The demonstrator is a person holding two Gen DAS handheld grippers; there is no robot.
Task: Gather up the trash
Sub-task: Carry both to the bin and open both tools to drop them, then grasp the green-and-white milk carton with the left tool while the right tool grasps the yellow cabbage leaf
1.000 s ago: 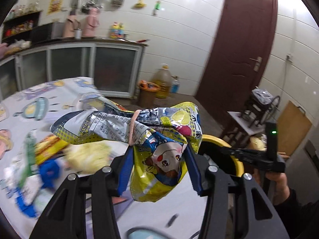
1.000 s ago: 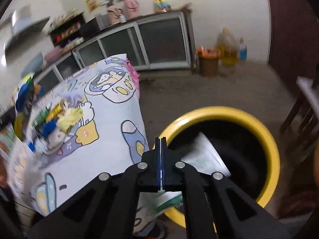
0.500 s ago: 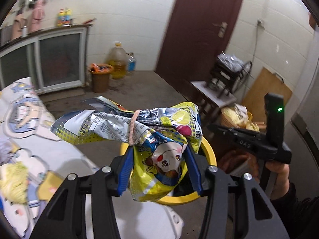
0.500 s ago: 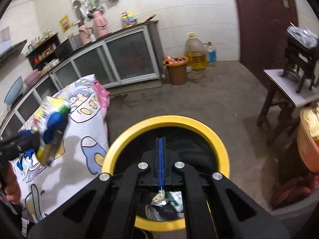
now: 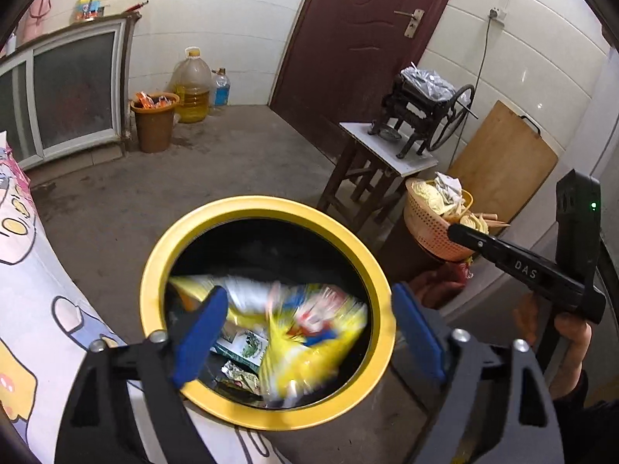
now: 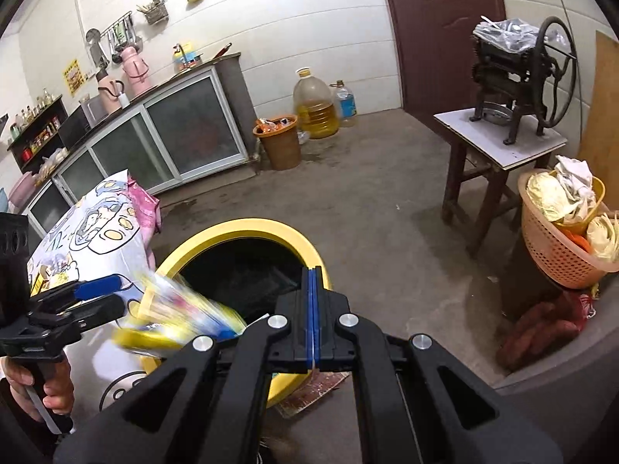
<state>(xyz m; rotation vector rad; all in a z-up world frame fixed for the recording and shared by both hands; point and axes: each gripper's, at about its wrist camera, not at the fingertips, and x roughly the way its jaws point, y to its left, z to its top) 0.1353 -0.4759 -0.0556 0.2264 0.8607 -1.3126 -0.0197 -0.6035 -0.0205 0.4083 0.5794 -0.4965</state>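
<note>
Snack bag point(image 5: 305, 332), yellow and motion-blurred, is free in the mouth of the yellow-rimmed trash bin point(image 5: 154, 270), over wrappers already inside, touching neither blue pad. Left gripper point(image 5: 305, 338) has just been opening and stands released wide above the bin's near rim, nothing pinched. Right gripper point(image 6: 312, 313) is clenched empty, pads pressed together, at the bin's right; patterned tablecloth point(image 5: 35, 309) hangs left of the bin.

An oil jug point(image 5: 191, 89) stands beside an orange bucket point(image 5: 154, 121); a hand-crank machine point(image 6: 518, 73) sits on a stool point(image 6: 499, 150).
</note>
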